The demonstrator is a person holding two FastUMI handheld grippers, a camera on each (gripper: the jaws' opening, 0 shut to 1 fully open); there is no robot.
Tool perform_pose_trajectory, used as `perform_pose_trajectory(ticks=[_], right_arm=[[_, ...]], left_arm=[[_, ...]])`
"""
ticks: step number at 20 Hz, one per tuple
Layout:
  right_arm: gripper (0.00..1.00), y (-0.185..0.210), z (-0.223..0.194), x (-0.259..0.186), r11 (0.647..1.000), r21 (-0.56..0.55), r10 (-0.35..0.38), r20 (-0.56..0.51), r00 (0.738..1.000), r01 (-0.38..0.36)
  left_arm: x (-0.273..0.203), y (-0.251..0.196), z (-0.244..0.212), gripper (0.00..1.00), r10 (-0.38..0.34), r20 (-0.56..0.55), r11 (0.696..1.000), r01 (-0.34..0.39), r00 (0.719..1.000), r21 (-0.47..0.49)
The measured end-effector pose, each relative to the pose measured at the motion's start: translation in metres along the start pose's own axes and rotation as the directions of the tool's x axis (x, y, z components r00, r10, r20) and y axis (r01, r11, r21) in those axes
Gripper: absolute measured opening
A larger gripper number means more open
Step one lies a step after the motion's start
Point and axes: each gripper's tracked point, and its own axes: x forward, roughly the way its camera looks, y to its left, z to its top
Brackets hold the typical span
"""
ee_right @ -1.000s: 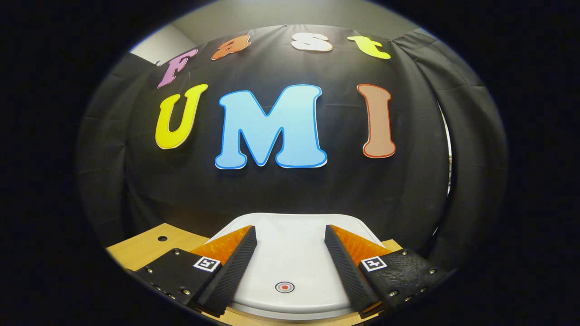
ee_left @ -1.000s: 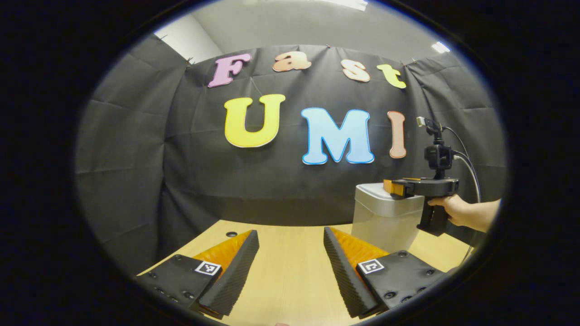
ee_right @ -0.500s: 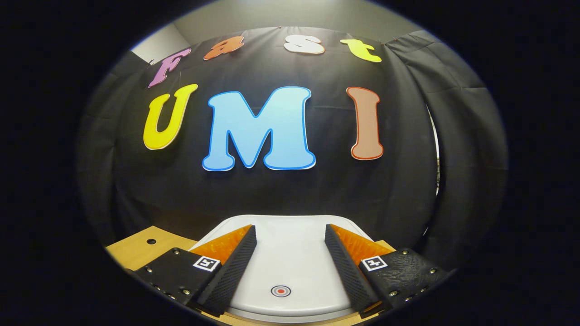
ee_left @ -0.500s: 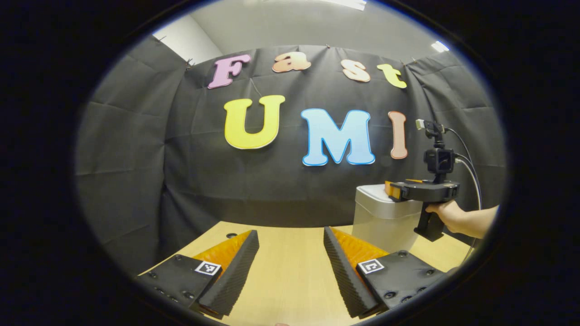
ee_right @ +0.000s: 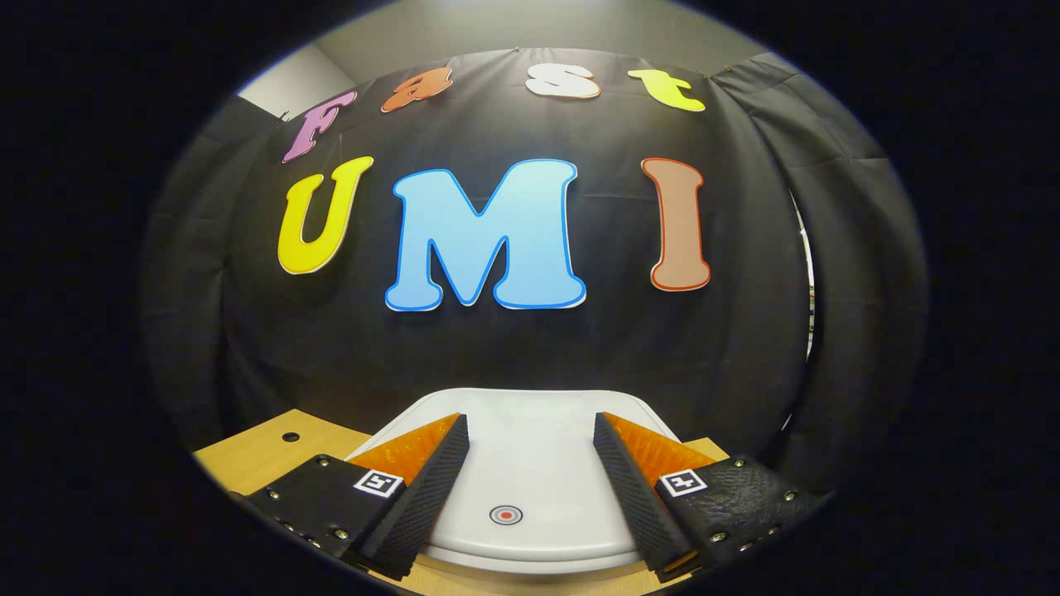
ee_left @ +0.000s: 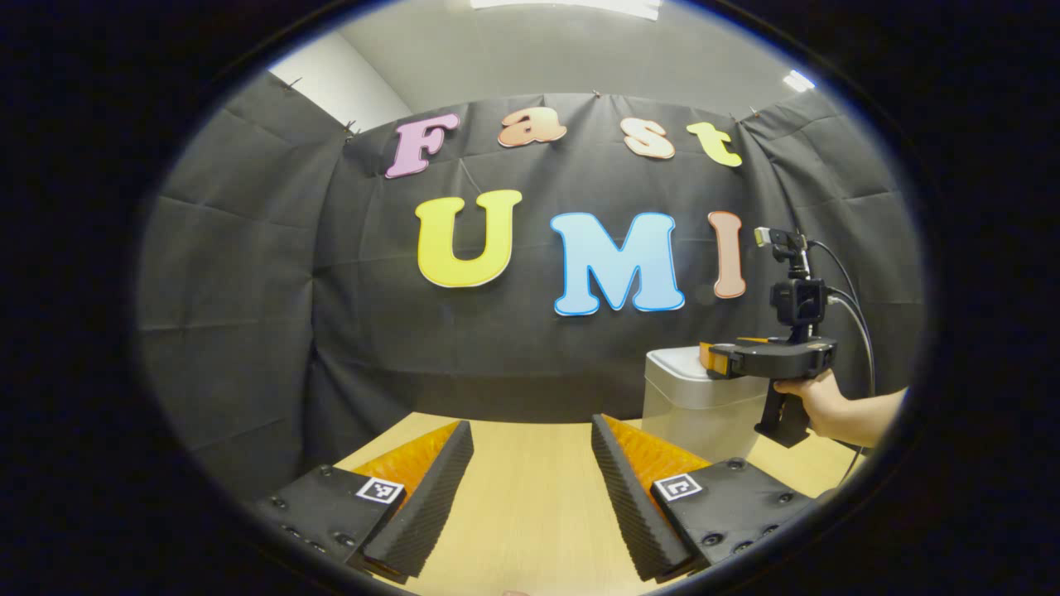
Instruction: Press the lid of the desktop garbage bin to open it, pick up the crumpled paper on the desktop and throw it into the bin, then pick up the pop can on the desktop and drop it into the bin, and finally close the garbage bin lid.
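My right gripper (ee_right: 530,463) hangs just above the bin lid (ee_right: 530,430), its 2 fingers spread apart with nothing between them, over the red dot (ee_right: 505,515). Over the last second it has dipped slightly toward the garbage bin (ee_left: 691,406), so I judge the opening press is imminent. My left gripper (ee_left: 530,480) waits wide apart over the desktop (ee_left: 530,513).

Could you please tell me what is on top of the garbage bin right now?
The bin's white lid is down, with a red dot near its front. The right hand-held gripper is above it. The closed lid hides the inside.
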Motion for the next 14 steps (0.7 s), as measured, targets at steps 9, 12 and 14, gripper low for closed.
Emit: perform_pose_trajectory(ticks=[9, 12, 14], right_arm=[[0.97, 0.008, -0.001, -0.075, 0.997, -0.018, 0.07, -0.047, 0.996, -0.071], [0.97, 0.02, 0.014, -0.121, 0.994, -0.034, 0.105, -0.003, 0.994, -0.105], [0.97, 0.025, 0.026, -0.147, 0.993, -0.05, 0.109, 0.043, 0.993, -0.107]], left_arm=[[-0.016, -0.022, -0.004, 0.94, 0.043, -0.004, 0.999, -0.043, 0.999, 0.023], [-0.011, -0.036, -0.006, 0.93, -0.01, 0.0, 1.0, 0.01, 1.0, -0.005], [-0.008, -0.041, -0.007, 0.94, -0.043, 0.004, 0.999, 0.043, 0.999, -0.006]])
